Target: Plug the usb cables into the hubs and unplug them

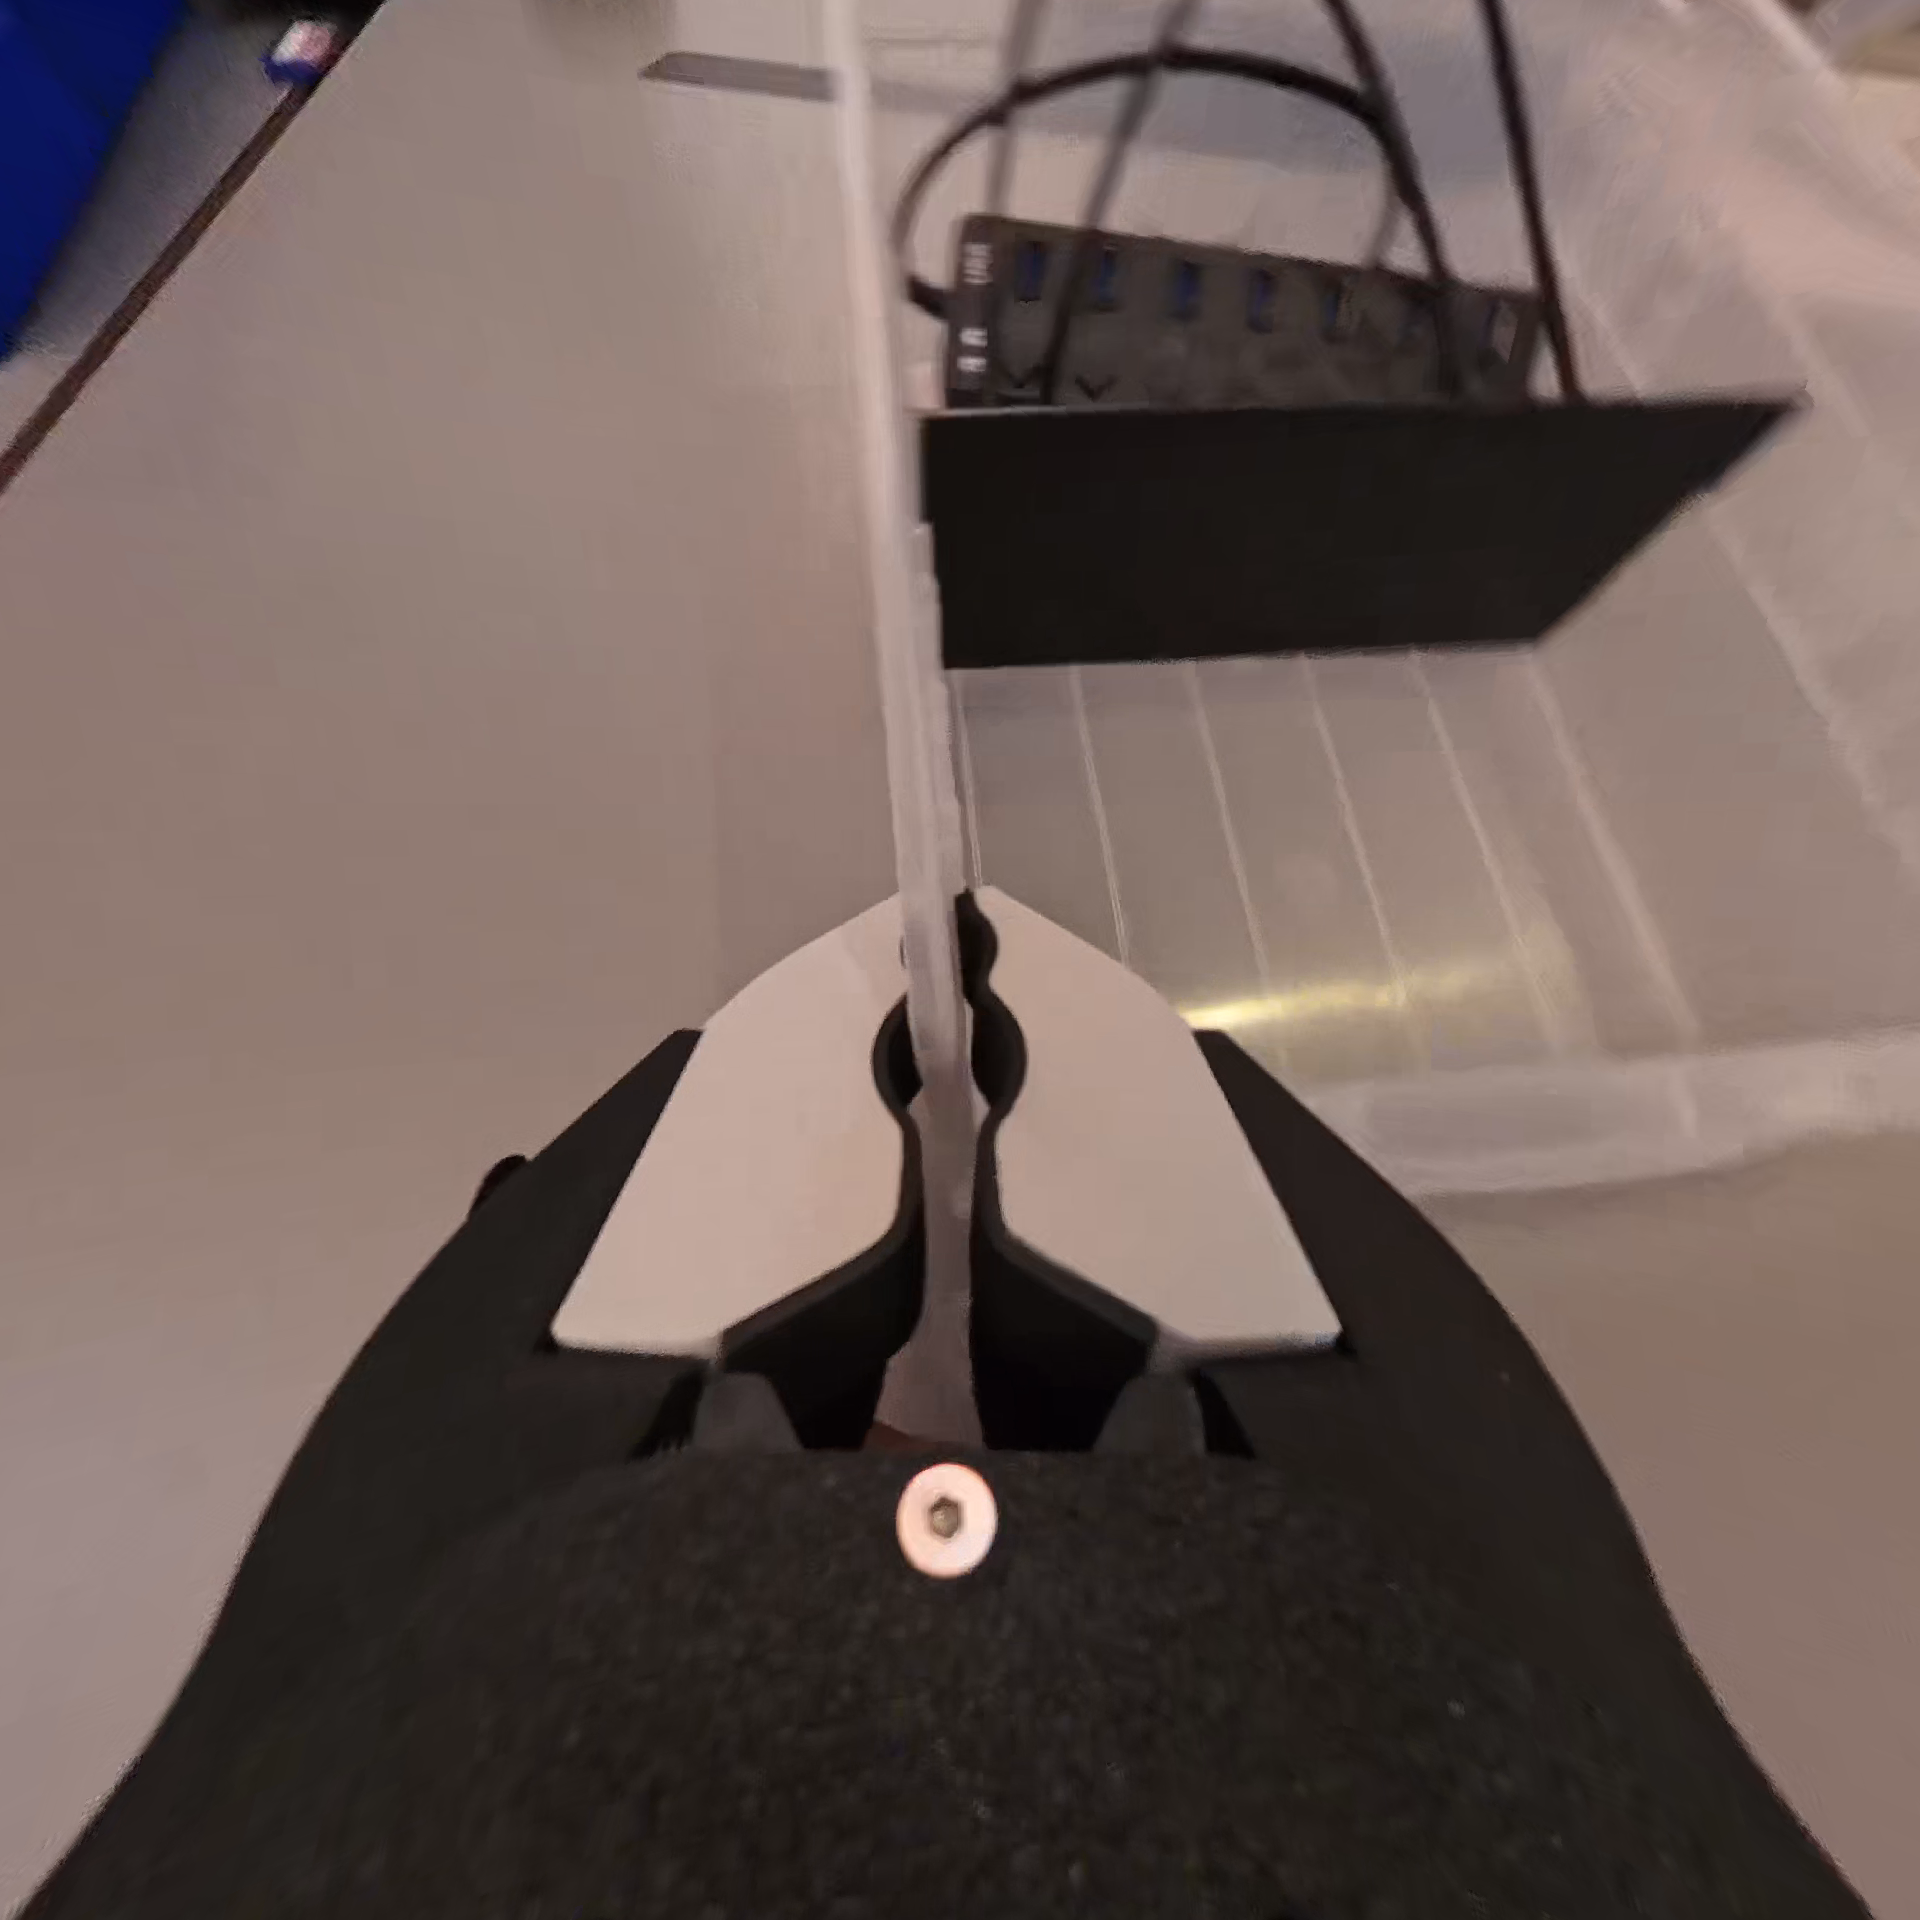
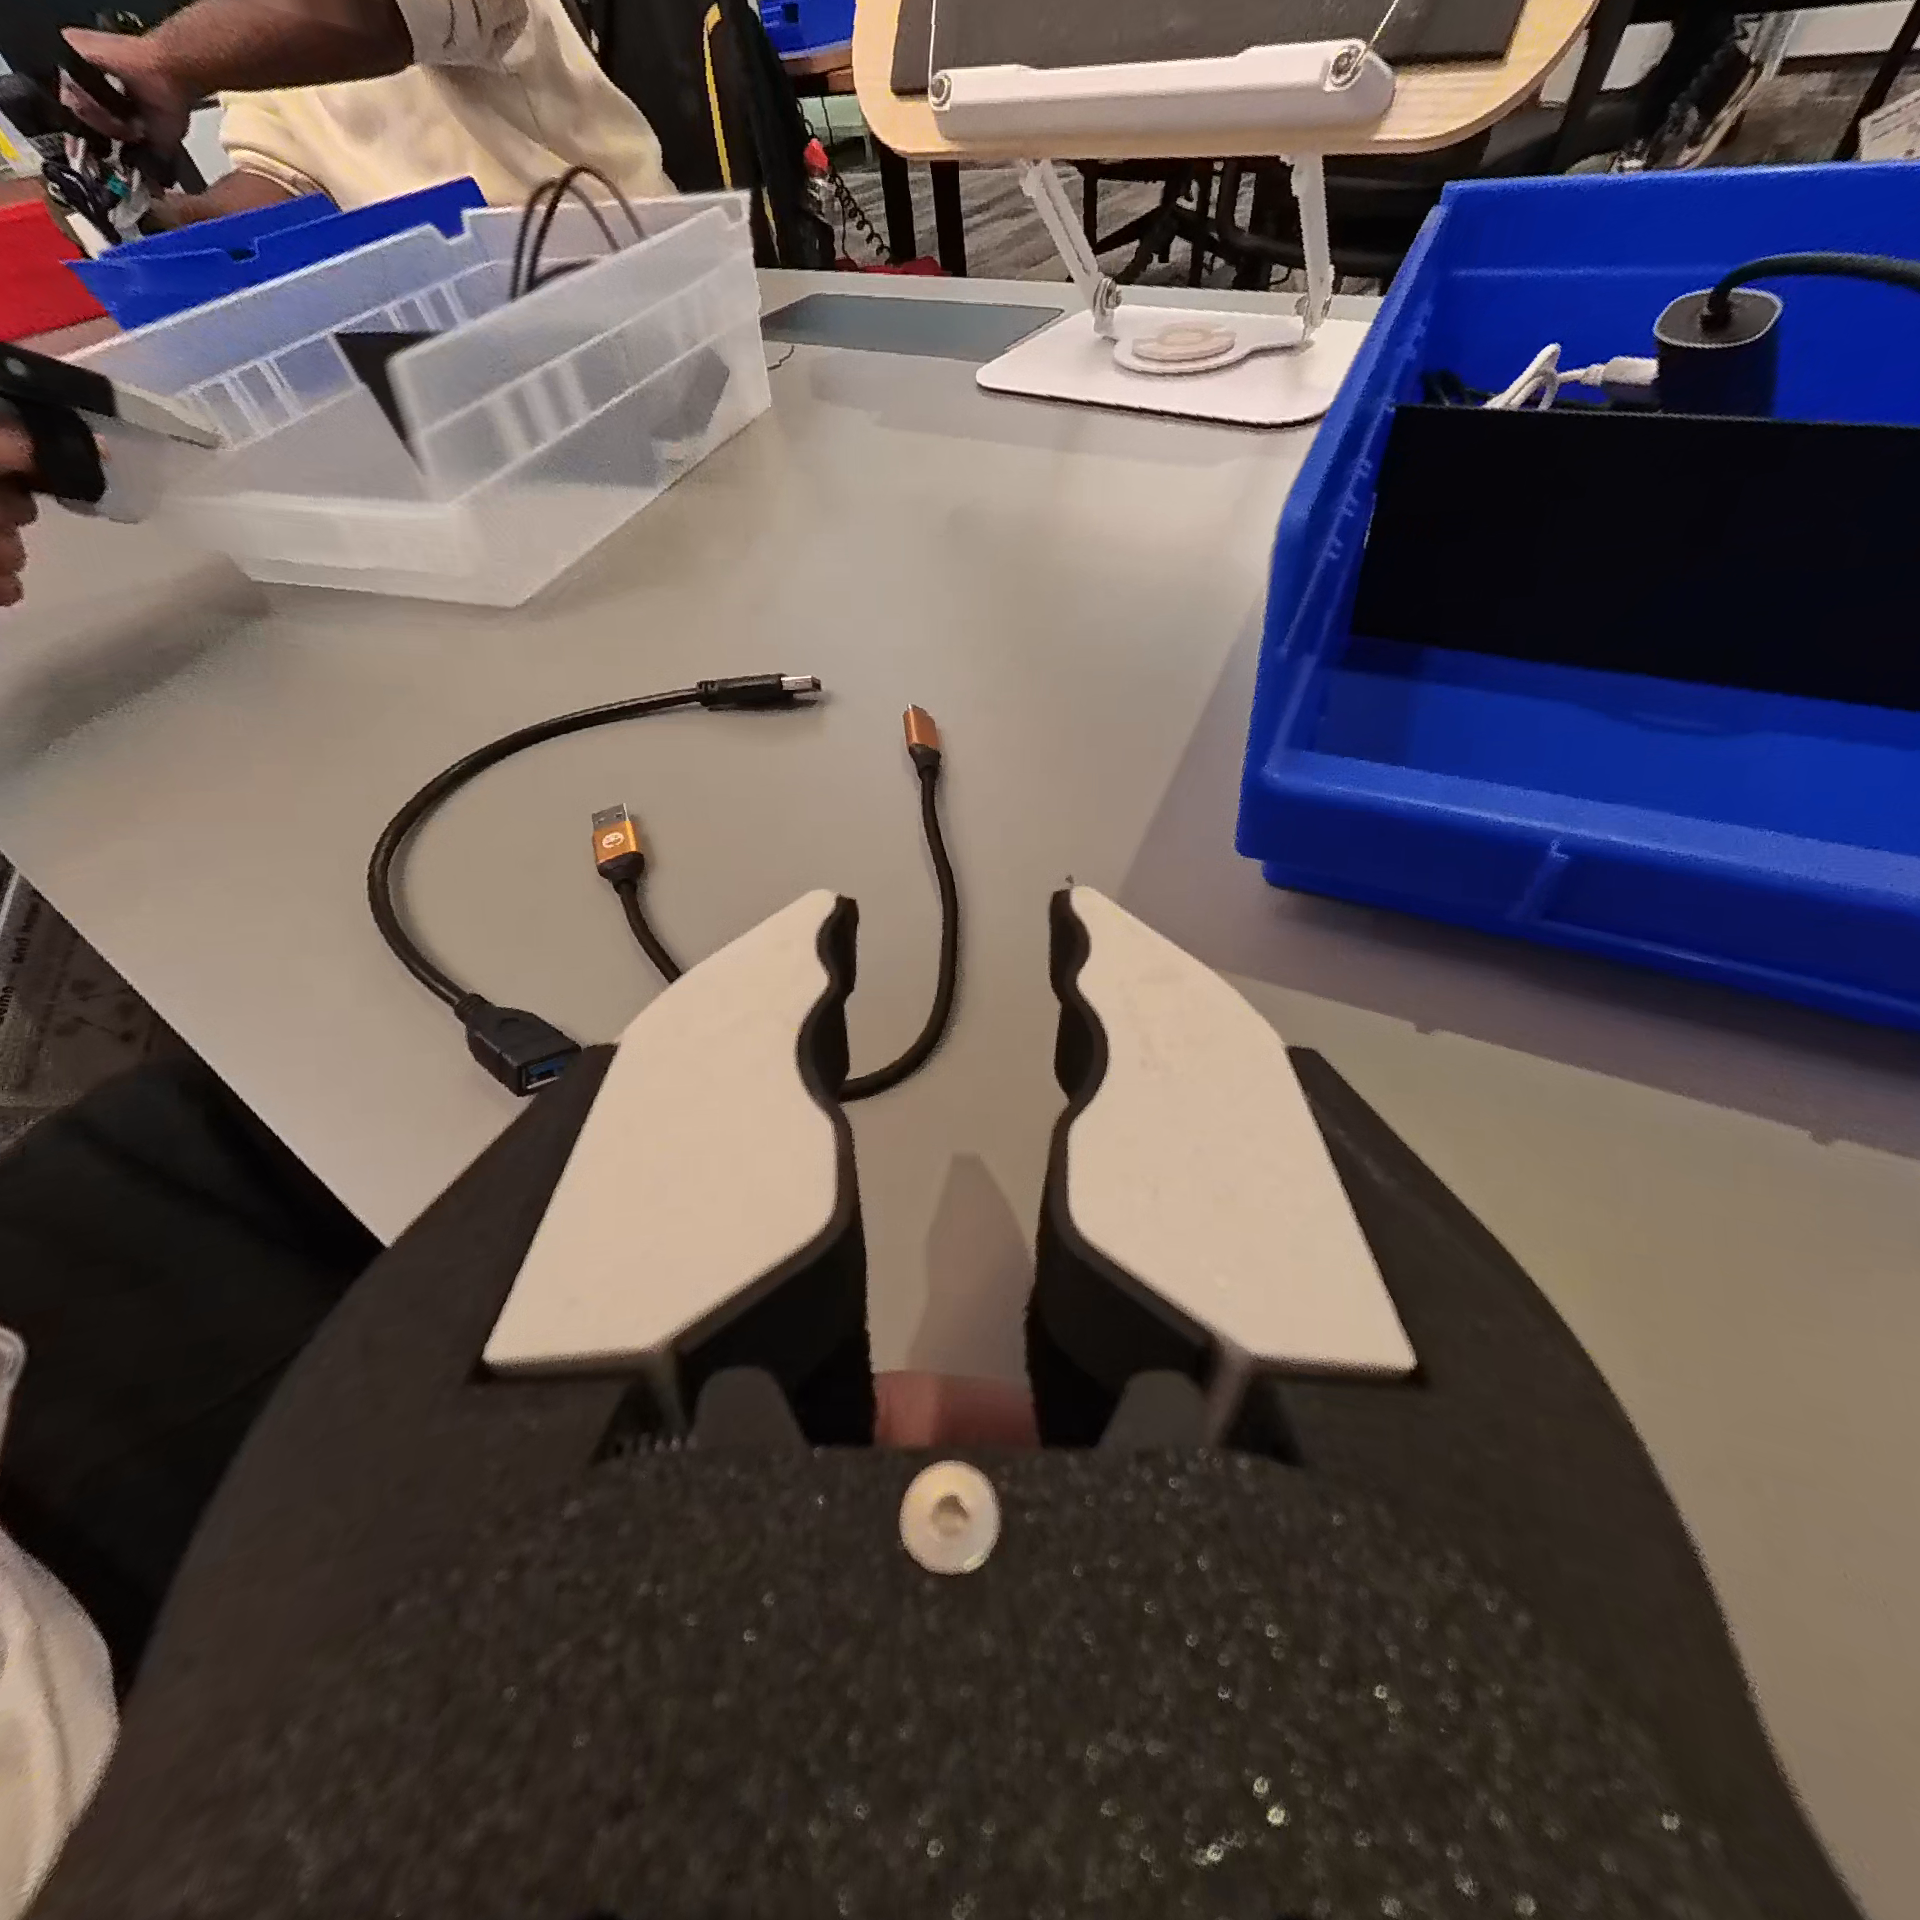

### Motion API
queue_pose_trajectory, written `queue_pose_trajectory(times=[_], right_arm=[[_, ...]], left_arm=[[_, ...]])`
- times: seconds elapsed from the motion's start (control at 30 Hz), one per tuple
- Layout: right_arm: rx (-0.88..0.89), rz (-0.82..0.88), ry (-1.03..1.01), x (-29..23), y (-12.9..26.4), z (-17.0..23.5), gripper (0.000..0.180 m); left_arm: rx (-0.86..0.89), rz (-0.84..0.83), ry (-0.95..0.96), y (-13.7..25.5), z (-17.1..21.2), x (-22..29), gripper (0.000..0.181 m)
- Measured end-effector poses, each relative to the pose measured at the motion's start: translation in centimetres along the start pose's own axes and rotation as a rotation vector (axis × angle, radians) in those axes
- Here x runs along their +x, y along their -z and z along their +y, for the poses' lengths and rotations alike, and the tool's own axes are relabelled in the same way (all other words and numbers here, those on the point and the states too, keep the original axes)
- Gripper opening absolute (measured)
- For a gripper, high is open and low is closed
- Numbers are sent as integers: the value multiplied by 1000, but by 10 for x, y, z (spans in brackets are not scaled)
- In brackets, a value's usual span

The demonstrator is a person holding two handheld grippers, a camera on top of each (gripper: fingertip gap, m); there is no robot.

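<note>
Clamping the near wall of the clear bin (image 1: 928, 727), the left gripper (image 1: 940, 935) is seen with its jaws clenched on the thin plastic edge. Beyond a black divider (image 1: 1299, 530) inside that bin, a black USB hub (image 1: 1226, 312) is set, with dark cables (image 1: 1039, 114) arching from it. The right gripper (image 2: 954, 914) is held released above the grey table (image 2: 1039, 582) — an orange-tipped cable (image 2: 940, 883) and a black extension cable (image 2: 436, 821) lie just ahead. A blue bin (image 2: 1558, 810) is placed to the right.
</note>
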State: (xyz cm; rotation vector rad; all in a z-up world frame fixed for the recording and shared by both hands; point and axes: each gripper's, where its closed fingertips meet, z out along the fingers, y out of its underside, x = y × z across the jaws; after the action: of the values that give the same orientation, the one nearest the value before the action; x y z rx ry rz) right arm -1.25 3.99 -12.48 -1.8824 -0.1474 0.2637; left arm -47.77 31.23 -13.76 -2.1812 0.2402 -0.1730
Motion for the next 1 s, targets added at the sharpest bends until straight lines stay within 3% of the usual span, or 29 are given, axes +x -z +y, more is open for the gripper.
queue_pose_trajectory(times=[0.23,0.5,0.53,0.63,0.77,0.83,0.9,0.97,1.0], right_arm=[[19,-11,-36,3,2,-2,35],[2,5,-10,2,-1,-1,35],[-1,5,-8,1,-1,-1,35],[7,-2,-8,-1,-1,-1,35],[2,-24,-10,-3,-1,0,35],[-11,-46,-35,-3,-4,1,35],[-7,-73,-75,-5,-5,0,35],[4,-91,-101,-5,-4,-1,35],[9,-93,-104,-5,-4,-2,35]], left_arm=[[-55,114,-35,-15,-15,-62,2],[-15,156,-47,-27,-24,-75,3],[-14,142,-35,-25,-26,-80,12],[87,46,-18,10,-51,-100,40],[339,-57,-169,72,-126,-105,33],[367,36,-287,78,-154,-76,40],[334,256,-415,65,-164,-28,50],[322,455,-471,47,-168,18,31],[306,558,-476,36,-167,40,33]])
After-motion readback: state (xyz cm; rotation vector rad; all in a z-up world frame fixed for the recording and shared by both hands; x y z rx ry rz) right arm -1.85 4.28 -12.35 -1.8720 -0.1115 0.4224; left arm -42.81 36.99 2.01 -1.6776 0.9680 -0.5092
